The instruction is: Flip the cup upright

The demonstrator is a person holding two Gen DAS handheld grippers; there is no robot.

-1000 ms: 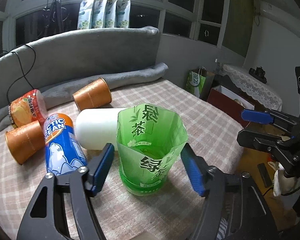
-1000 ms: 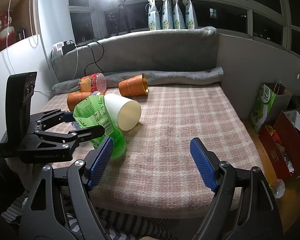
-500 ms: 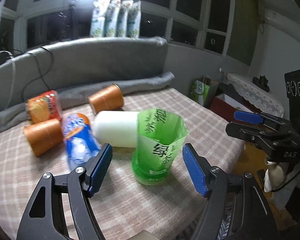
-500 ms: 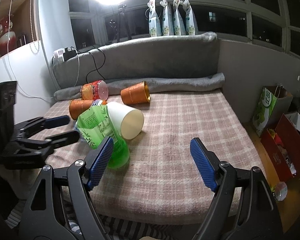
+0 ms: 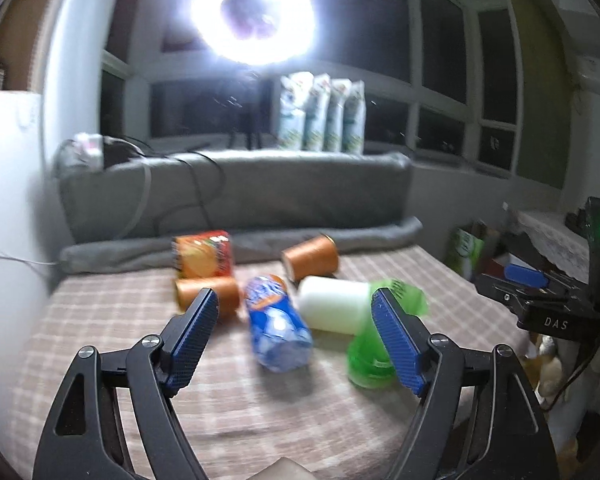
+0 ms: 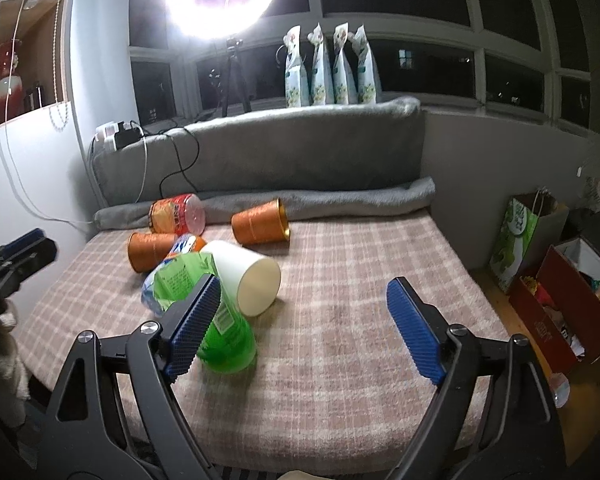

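Left claw [image 5: 294,300] is spread wide and holds nothing, held back from the clutter on the plaid-covered bed [image 5: 100,340]. Off its left finger an orange cup [image 5: 228,292] lies on its side, half masked by that finger, with a snack canister [image 5: 202,254] just beyond it. Dead ahead between the fingers lies a blue bottle [image 5: 278,328], and past it a second orange cup [image 5: 310,258], also tipped over. Toward the right finger is the white cup [image 5: 334,304], on its side with its long axis running across the claw and its closed end to the left. Its mouth is hidden behind the green cup [image 5: 364,368], which stands on its base, mouth up, touching or just beside the white one; the right finger cuts off part of it. This whole view is smeared, so labels and rims are hard to read.

Right claw [image 6: 304,284] is just as wide and just as empty. The green cup [image 6: 224,340] sits just past its left finger, and the white cup [image 6: 240,276] lies ahead and left with its open mouth turned toward this claw. I'd judge the green cup done and the white one the likely next flip, with the right claw better placed. Whether the two cups press together I cannot tell.
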